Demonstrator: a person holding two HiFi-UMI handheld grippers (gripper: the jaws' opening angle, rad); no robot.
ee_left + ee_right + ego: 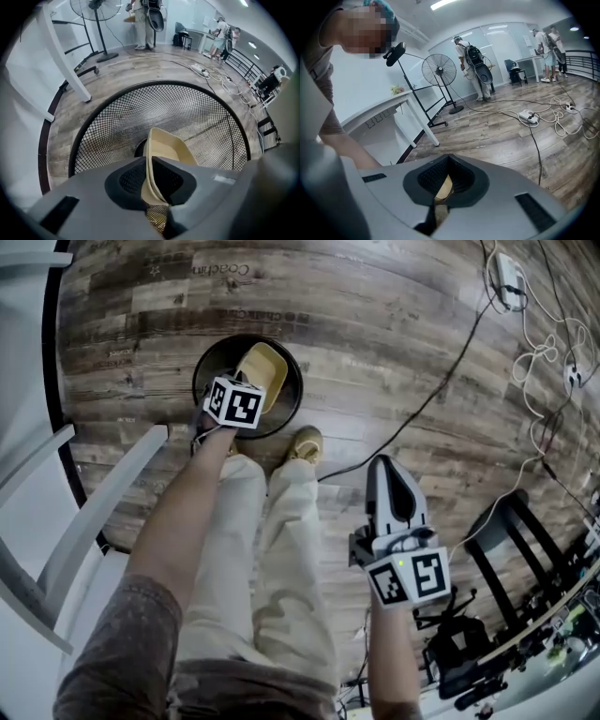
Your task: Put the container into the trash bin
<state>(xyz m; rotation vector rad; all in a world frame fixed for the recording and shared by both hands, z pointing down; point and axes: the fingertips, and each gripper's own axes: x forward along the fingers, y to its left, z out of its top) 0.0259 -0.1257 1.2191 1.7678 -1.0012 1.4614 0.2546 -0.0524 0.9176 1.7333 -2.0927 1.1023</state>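
While white table legs point(94, 502) slant along the left edge, the black mesh trash bin point(208, 362) stands on the wood floor, just beyond the person's shoe point(306, 441). The left gripper point(150, 164) pinches the rim of the tan container point(169, 146), which hangs over the bin's open mouth. A black cable point(441, 390) crosses the floor further right. The right gripper point(449, 161), at the near right, has its jaws pressed together and holds nothing.

Bright, even indoor light here, pouring off a ceiling strip light point(443, 4) in the right gripper view, and a soft sheen lies on the wood floor point(375, 334). Both gripper views bow hard into black round corners, close foreground soft; the head view curves at its edges too.
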